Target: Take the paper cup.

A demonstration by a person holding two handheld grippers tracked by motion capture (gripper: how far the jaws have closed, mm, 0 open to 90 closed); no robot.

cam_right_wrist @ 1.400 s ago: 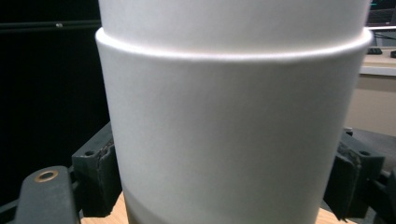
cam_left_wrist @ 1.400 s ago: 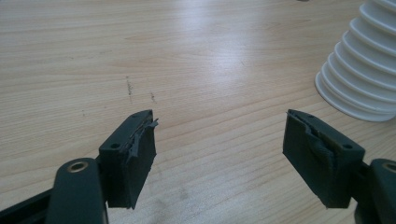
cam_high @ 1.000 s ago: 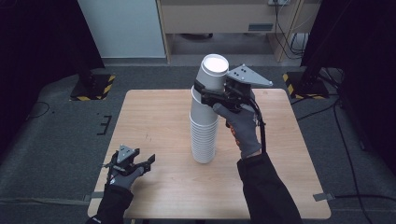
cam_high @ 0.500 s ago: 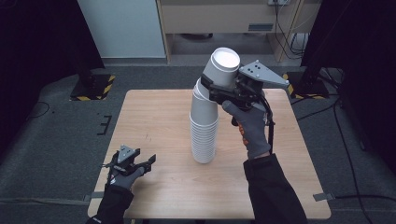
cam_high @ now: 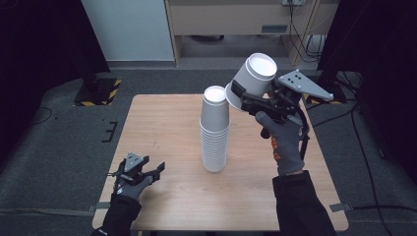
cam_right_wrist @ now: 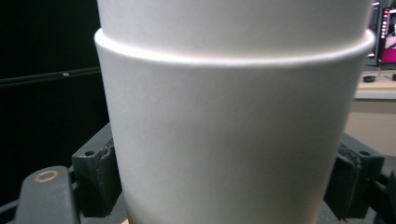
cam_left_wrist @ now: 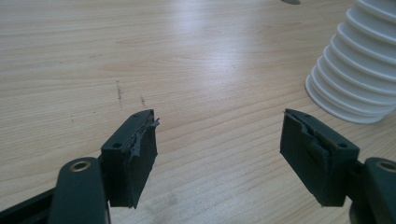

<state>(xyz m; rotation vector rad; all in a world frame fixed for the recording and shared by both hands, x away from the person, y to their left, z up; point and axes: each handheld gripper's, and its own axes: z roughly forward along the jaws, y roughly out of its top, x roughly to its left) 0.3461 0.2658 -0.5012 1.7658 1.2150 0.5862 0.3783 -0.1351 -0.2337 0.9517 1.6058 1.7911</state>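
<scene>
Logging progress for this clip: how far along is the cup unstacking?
Done: one cup is off the stack, clamped tilted in the right gripper above the table. In hand: carrying it clear. Left: setting it down, then the remaining nested cups. The left gripper rests open, empty.

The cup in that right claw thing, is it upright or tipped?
Tipped. The cup, upside down, leans away from the stack, clamped in the right gripper.
</scene>
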